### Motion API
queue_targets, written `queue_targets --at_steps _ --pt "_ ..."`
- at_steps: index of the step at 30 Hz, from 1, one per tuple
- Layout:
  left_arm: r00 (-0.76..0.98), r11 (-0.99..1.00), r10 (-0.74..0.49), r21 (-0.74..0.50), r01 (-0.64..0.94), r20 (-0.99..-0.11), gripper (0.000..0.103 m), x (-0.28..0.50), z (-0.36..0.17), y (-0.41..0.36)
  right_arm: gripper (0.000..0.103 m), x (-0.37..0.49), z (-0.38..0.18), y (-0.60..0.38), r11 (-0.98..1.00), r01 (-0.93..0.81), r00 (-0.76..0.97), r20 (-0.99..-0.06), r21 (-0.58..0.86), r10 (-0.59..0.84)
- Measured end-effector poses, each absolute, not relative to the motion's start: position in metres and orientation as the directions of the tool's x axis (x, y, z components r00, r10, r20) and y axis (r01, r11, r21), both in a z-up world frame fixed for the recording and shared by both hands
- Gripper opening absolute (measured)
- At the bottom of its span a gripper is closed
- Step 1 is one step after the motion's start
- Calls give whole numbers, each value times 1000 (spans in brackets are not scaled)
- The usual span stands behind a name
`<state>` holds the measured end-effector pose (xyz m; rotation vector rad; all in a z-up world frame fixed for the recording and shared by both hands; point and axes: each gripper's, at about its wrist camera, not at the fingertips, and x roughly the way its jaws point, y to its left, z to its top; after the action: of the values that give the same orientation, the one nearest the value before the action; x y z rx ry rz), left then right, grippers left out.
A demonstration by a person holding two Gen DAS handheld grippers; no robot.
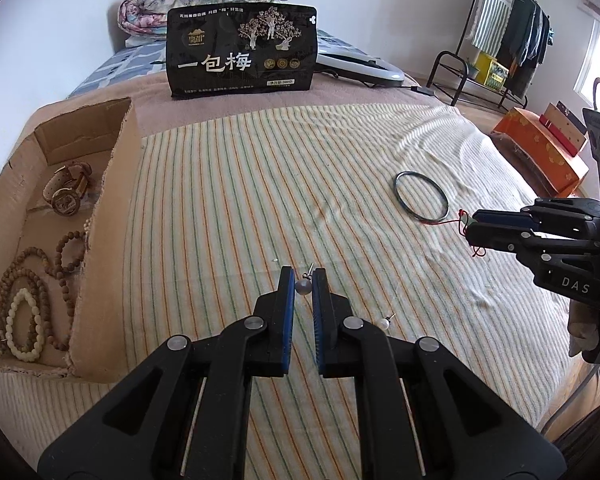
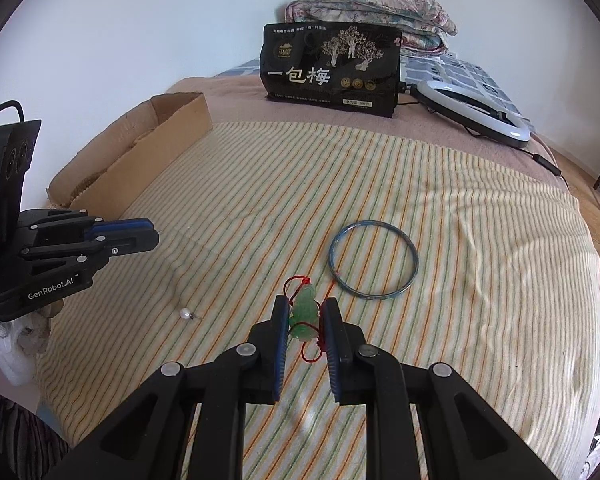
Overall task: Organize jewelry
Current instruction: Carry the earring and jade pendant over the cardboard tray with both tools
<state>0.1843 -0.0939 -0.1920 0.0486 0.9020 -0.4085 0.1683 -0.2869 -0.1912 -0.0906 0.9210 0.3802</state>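
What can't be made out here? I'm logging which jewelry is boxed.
- Box contents: right wrist view, hidden by its near wall.
- Bead strands: left wrist view, overlapping, count unclear.
- Left tongs on the pearl stud: contact too small to tell.
- Pendant cord: partly behind the right tongs.

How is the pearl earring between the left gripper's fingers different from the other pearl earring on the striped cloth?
The first pearl earring sits between the fingers of the left gripper; the second pearl earring lies outside it, to the right. The first looks greyish, being in shade; the second looks bright white. Both posts point up and to the right. Both are single round pearls with a thin metal post, and both are on the striped cloth, not in the cardboard box.
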Motion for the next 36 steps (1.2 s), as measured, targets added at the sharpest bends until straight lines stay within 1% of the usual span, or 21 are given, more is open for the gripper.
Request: queue_targets --at_steps 18,36 --pt "615 931 -325 -127 343 -719 7 165 -148 -70 15 158 -136 -280 929 -363 604 -742 68 290" --pt "692 956 -278 -119 269 -667 7 159 -113 -13 15 167 -93 -229 906 -419 625 -704 61 337"
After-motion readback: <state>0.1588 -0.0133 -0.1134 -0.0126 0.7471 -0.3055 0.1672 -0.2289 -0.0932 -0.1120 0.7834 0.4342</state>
